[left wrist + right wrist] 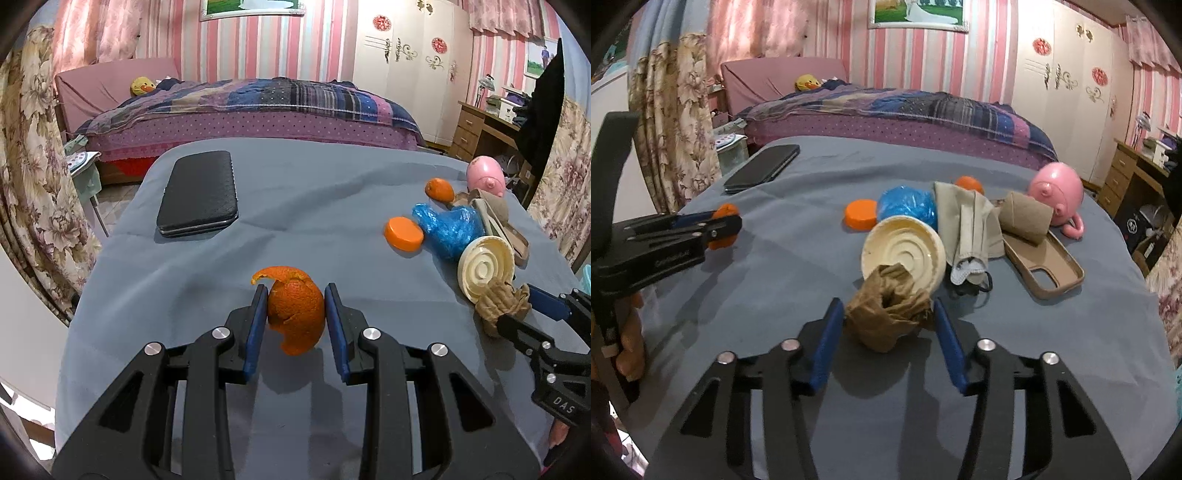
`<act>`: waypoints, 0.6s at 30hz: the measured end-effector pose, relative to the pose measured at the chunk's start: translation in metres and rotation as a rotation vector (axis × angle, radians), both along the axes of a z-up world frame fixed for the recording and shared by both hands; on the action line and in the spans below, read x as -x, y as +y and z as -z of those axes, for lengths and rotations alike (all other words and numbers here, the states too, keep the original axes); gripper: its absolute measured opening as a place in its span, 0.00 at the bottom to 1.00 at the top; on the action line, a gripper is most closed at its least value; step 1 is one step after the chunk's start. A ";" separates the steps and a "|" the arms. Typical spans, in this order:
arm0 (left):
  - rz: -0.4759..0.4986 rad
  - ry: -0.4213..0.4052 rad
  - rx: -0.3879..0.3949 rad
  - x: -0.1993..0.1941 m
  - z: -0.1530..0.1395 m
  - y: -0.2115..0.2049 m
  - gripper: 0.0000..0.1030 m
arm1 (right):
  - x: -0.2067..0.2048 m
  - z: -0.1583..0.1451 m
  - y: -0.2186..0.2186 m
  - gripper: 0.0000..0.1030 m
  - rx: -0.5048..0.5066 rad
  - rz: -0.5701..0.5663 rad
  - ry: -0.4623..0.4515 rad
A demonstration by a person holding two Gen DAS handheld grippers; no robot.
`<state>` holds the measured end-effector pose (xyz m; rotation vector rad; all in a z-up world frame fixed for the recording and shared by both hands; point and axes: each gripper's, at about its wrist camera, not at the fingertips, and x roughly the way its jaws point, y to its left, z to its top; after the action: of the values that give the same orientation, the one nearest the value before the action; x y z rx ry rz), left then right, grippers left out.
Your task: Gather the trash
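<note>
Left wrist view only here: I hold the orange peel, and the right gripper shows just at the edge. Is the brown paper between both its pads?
Observer: Yes. In the right wrist view the crumpled brown paper sits between the pads of the right gripper, both touching it.
Operator: What lies behind the cream lid?
Observer: A grey face mask, folded, right beside the cream lid.
Operator: And past that?
Observer: A tan phone case, hollow side up, with a cardboard tube resting on its far end.
</note>
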<state>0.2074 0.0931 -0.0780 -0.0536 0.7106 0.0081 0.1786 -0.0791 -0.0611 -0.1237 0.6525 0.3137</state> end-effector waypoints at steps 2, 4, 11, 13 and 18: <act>-0.001 0.003 -0.005 -0.001 0.000 -0.001 0.30 | 0.003 -0.003 -0.007 0.44 -0.030 0.005 -0.006; 0.000 0.005 -0.014 -0.001 0.001 -0.003 0.30 | 0.006 -0.006 -0.015 0.44 -0.042 0.012 -0.011; -0.005 0.009 -0.015 -0.002 0.001 -0.003 0.30 | 0.012 -0.015 -0.059 0.44 -0.004 0.089 -0.040; -0.009 0.012 -0.019 -0.002 0.001 -0.003 0.30 | 0.008 -0.015 -0.077 0.44 -0.026 0.132 -0.028; -0.017 0.015 -0.016 -0.003 0.002 -0.001 0.29 | 0.001 -0.016 -0.103 0.44 -0.048 0.187 -0.023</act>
<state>0.2105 0.0917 -0.0801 -0.0442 0.7254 0.0304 0.1779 -0.1820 -0.0450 -0.0204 0.6283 0.1473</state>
